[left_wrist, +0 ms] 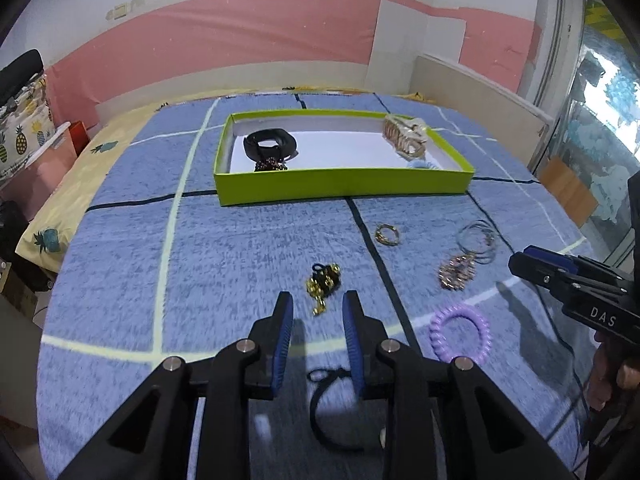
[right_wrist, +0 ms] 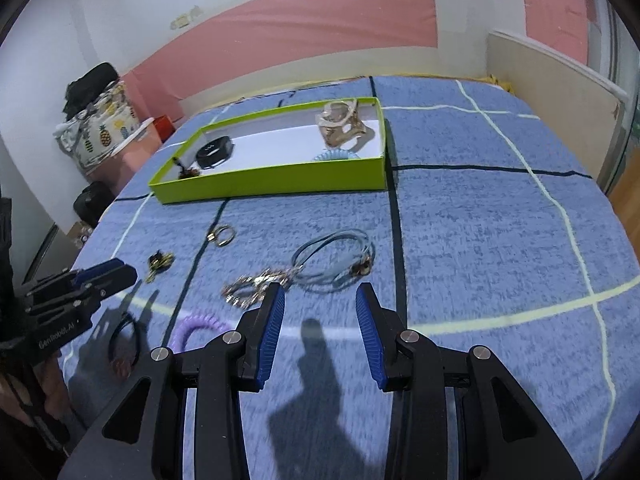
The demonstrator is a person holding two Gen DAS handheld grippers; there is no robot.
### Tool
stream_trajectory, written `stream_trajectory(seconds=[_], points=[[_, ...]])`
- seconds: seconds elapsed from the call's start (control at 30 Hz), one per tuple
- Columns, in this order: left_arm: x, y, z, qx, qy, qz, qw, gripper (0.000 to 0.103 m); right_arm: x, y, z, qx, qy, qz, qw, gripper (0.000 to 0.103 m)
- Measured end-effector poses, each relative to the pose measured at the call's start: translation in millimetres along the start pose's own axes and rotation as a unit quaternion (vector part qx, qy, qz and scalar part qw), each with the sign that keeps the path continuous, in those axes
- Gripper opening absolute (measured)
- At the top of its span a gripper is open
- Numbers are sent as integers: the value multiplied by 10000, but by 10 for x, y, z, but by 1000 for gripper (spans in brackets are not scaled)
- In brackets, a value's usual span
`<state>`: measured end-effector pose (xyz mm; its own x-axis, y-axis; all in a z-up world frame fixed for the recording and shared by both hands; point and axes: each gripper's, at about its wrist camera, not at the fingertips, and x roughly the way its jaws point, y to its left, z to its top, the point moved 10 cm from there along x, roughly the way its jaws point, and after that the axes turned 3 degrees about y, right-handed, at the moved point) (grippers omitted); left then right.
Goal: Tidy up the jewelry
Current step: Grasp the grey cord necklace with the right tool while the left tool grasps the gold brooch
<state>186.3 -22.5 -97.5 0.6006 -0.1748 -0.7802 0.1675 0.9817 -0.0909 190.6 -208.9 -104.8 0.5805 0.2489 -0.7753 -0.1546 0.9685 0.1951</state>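
A green box (left_wrist: 340, 189) (right_wrist: 280, 184) stands on the blue cloth and holds a black scrunchie (left_wrist: 269, 145), a gold claw clip (left_wrist: 406, 138) (right_wrist: 340, 124) and a light blue coil tie (right_wrist: 334, 156). My left gripper (left_wrist: 317, 300) is open and empty above the cloth, just short of a black-and-gold charm tie (left_wrist: 323, 282) (right_wrist: 159, 263). A black hair tie (left_wrist: 334, 408) lies under it. My right gripper (right_wrist: 320, 292) is open and empty, just short of blue cord loops (right_wrist: 334, 258) (left_wrist: 478, 240) and a gold charm cluster (right_wrist: 256, 286) (left_wrist: 456, 274).
A gold ring pair (left_wrist: 387, 235) (right_wrist: 221, 235) and a purple coil tie (left_wrist: 460, 334) (right_wrist: 196, 328) lie on the cloth. The right gripper shows at the right edge of the left wrist view (left_wrist: 514, 264). A wooden board (right_wrist: 560, 80) stands at the far right. Bags (right_wrist: 96, 128) stand to the left.
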Motion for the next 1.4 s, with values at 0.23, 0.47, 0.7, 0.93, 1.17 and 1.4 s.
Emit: stream_trajectory(seconds=[0.23, 0.47, 0.7, 0.93, 1.17, 1.4], points=[[237, 22, 31, -19, 239, 86, 9997, 27, 238, -145, 120, 228, 201, -191, 9994, 38], [304, 13, 36, 110, 309, 277, 9991, 27, 317, -171, 157, 3, 304, -375, 9988, 18], [318, 16, 65, 156, 247, 339, 9990, 14, 259, -220, 197, -110, 238, -363, 9990, 17], [175, 33, 127, 7, 8, 116, 9999, 9, 71, -231, 260, -86, 28, -224, 9997, 17], [-29, 16, 212, 58, -254, 22, 9997, 0, -115, -177, 339, -169, -183, -140, 9996, 17], [26, 14, 206, 95, -113, -168, 9997, 8, -132, -159, 307, -166, -190, -120, 9996, 18]])
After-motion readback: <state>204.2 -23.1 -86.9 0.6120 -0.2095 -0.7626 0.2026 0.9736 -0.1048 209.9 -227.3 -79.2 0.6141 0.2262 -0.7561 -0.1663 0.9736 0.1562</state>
